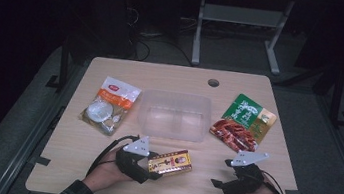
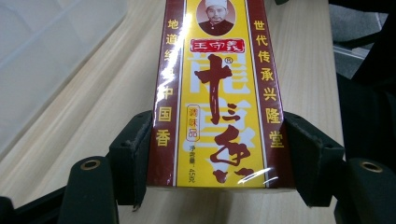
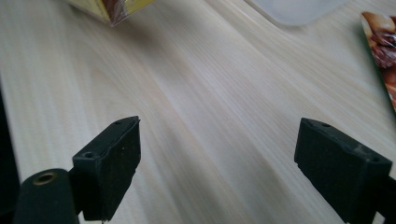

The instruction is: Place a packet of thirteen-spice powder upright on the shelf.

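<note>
The left gripper (image 1: 147, 165) pinches a yellow and dark-red box (image 1: 170, 162) by one end, both black jaws pressed flat against its long sides; in the left gripper view the box (image 2: 217, 100) runs away from the camera between the jaws, its printed face up, with red characters and a small portrait at the far end. Seen from the high view the box sits near the front edge of the table (image 1: 173, 74), roughly midway between the two hands, its free end pointing toward the right gripper (image 1: 229, 171) (whether its underside touches the wood or hangs just above it cannot be told). The right gripper rests low over bare wood, well apart from the box, its jaws spread wide with nothing between them; in the right gripper view a corner of the box (image 3: 114, 9) shows at the top left. Behind the hands stands a clear plastic tub (image 1: 174, 115) in the middle of the table. To its left lies a white and orange snack bag (image 1: 110, 104), and to its right a green and red snack bag (image 1: 243, 122), both flat on the wood.
</note>
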`<move>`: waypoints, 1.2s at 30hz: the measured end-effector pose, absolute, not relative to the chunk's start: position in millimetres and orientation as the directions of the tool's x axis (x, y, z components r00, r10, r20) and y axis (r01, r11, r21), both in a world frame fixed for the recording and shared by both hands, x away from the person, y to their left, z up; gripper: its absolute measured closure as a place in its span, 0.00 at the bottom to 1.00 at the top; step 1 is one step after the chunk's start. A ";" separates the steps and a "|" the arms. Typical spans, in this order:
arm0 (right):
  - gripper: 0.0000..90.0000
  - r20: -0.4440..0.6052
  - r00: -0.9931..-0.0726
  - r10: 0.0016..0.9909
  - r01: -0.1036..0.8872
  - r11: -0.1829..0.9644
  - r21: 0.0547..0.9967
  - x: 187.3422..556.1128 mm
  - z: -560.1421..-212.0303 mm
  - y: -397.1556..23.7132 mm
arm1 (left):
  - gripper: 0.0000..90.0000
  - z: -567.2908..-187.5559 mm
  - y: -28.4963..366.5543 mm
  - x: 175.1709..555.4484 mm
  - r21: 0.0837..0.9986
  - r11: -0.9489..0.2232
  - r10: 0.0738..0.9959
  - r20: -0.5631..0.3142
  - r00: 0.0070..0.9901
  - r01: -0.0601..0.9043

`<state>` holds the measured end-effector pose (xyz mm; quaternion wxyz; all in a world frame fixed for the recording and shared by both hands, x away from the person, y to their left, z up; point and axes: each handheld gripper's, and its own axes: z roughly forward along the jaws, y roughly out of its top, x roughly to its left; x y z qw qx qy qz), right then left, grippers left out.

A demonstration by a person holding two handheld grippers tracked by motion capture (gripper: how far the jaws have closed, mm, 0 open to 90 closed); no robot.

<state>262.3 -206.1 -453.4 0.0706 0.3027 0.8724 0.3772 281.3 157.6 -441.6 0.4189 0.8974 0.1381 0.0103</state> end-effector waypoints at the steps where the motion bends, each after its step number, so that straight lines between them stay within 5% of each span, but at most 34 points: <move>1: 0.15 0.109 -0.810 0.576 0.472 0.530 0.704 262.3 -452.7 -206.0 | 0.35 -440.5 159.4 281.1 0.759 -0.606 0.255 -0.099 0.962 0.239; 36: 0.13 0.141 -0.975 0.169 0.208 0.492 0.845 310.8 -406.4 -128.0 | 0.35 -417.8 193.8 277.5 0.813 -0.539 0.239 -0.102 0.966 0.219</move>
